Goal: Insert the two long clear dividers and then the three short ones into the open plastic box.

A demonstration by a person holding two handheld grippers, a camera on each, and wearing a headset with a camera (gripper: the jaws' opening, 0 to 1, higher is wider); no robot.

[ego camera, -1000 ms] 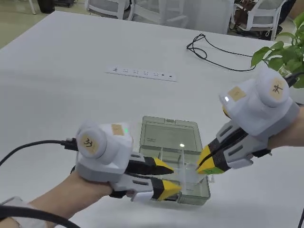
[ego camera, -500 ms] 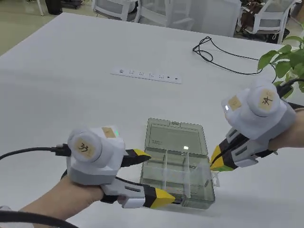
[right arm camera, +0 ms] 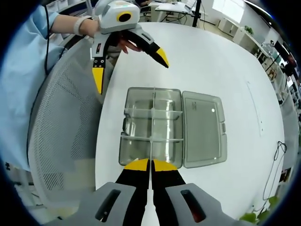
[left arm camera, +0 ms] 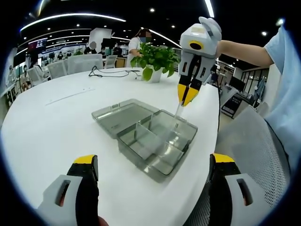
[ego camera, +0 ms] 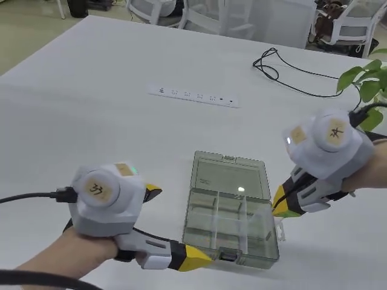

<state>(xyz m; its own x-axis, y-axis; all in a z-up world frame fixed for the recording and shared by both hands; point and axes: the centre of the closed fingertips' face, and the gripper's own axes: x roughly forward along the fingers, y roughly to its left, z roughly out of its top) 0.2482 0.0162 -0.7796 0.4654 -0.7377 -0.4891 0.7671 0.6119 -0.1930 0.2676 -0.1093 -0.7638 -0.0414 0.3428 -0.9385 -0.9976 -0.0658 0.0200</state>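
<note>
The open clear grey plastic box (ego camera: 205,238) lies on the white table with its lid (ego camera: 230,178) flat behind it; clear dividers stand inside. My right gripper (ego camera: 280,206) hovers at the box's right edge, shut on a clear divider (ego camera: 277,222) that hangs down from its tips. The left gripper view shows the same divider (left arm camera: 178,111) dangling over the box (left arm camera: 155,141). My left gripper (ego camera: 174,226) is wide open and holds nothing, just left of the box's near corner. Seen from the right gripper, the box (right arm camera: 153,132) is straight ahead and the left gripper (right arm camera: 131,70) is beyond it.
A white power strip (ego camera: 195,96) lies farther back on the table, a black cable (ego camera: 284,69) loops at the back right, and a green plant (ego camera: 366,78) stands at the right. A mesh chair (right arm camera: 61,141) stands against the near table edge.
My left gripper has opened and pulled back from over the box to its left. The right gripper has drawn back to the box's right edge, still holding a divider.
</note>
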